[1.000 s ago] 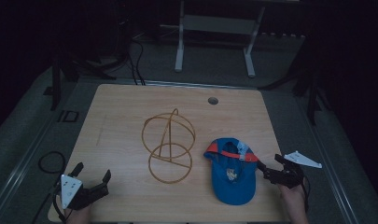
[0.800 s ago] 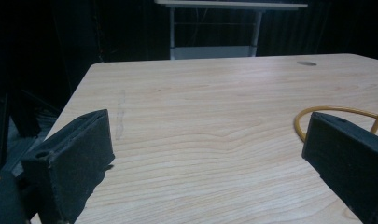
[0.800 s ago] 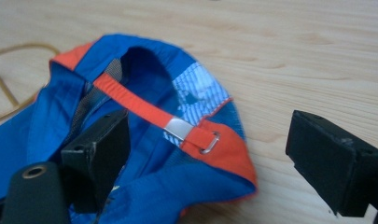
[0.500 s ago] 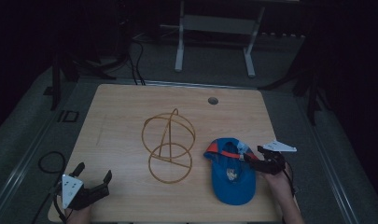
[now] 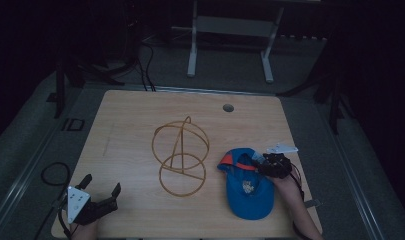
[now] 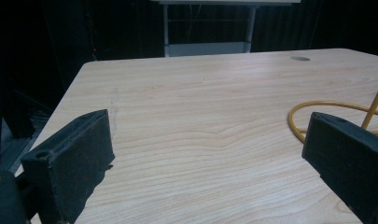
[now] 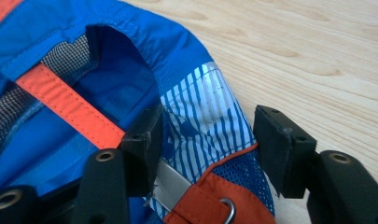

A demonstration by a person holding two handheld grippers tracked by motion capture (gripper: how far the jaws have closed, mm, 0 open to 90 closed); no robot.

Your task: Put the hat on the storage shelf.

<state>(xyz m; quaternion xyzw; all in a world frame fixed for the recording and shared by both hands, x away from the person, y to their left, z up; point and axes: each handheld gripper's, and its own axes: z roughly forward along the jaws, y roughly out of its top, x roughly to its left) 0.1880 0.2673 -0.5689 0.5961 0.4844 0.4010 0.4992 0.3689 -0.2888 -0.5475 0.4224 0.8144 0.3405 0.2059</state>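
Table [image 5: 140, 125] of pale wood carries everything: a yellow wire frame [image 5: 181, 155] of hoops stands near its middle, and a blue cap [image 5: 250, 192] with orange trim lies upside down just to the right of that frame, toward the near edge. At the cap's rear rim sits the right gripper [image 7: 205, 140], whose jaws have just been closing; one jaw is inside the cap, the other outside, the striped side panel [image 7: 210, 112] between them, and the outer pad is not yet pressing on the fabric. The left gripper [image 6: 205, 154] rests at the near left corner, jaws wide apart with nothing between them. To grip well, I would take both fabric layers near the orange strap [image 7: 70, 107], clear of the metal buckle [image 7: 170, 184], before lifting
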